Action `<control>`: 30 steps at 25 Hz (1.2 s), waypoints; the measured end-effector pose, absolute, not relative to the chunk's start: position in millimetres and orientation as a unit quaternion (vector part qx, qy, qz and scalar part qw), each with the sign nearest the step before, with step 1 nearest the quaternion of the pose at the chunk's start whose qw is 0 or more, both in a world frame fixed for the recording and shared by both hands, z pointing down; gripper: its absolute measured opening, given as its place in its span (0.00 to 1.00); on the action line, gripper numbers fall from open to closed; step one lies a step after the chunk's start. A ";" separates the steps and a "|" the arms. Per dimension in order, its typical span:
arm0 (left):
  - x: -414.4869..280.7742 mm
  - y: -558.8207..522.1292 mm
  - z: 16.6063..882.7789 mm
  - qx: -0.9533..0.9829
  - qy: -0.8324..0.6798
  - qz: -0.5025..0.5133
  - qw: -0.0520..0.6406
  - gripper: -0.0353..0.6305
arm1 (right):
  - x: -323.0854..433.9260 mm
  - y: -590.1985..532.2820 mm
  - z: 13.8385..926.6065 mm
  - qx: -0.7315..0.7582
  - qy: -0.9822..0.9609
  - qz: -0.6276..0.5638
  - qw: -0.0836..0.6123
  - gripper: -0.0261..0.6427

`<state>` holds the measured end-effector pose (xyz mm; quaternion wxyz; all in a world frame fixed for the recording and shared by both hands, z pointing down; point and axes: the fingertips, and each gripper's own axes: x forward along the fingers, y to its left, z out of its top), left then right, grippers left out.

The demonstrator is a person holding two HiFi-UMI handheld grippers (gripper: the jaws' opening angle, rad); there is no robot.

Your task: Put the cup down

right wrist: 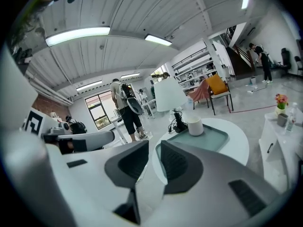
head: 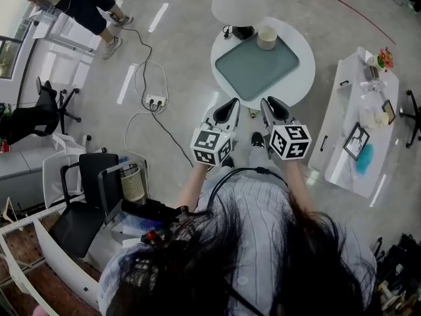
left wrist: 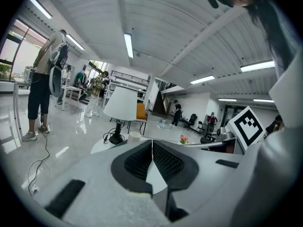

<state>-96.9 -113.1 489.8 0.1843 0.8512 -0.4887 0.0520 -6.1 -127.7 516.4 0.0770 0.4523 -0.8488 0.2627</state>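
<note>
The put-down looks finished. The cup (head: 266, 37) is standing upright on the tray (head: 253, 71), at the tray's far corner, just beside the lamp (head: 237, 2) at the far edge of the table (head: 304, 78). Neither gripper is touching it.

The left gripper (head: 230, 105) is hanging off the table's near edge, close to the person's body. Its fingers (left wrist: 166, 162) are pressing together along their whole length and holding nothing. The right gripper (head: 271, 104) is hovering beside it, also at the near edge. Its fingers (right wrist: 179, 163) are standing a narrow gap apart, almost together, and nothing is sitting between them.

From the right gripper view, the cup is showing beyond and above the fingertips, slightly to their right and well apart from them, with most of the tray lying between. From the left gripper view, only its top is peeking over the left finger, again well apart.

As a judgement, nothing more is being asked of the cup, since it is resting steady and clear of the tray's rim. The next move is calling only for both grippers to hold off the table and avoid sweeping forward across the tray, where a knock could tip the cup towards the lamp.
</note>
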 end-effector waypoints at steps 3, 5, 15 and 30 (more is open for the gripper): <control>-106.3 -94.3 484.3 0.860 -0.476 0.046 0.177 0.08 | -19.9 -102.9 513.2 0.460 -0.845 0.262 0.070 0.18; -113.9 -81.0 483.2 0.864 -0.470 0.047 0.174 0.08 | -29.6 -86.2 511.0 0.466 -0.843 0.260 0.066 0.18; -135.9 -12.1 485.3 0.878 -0.444 0.046 0.173 0.08 | -55.6 -2.3 511.9 0.484 -0.835 0.257 0.056 0.14; -136.4 46.9 493.3 0.894 -0.408 0.049 0.176 0.08 | -65.0 73.4 510.3 0.504 -0.822 0.262 0.046 0.13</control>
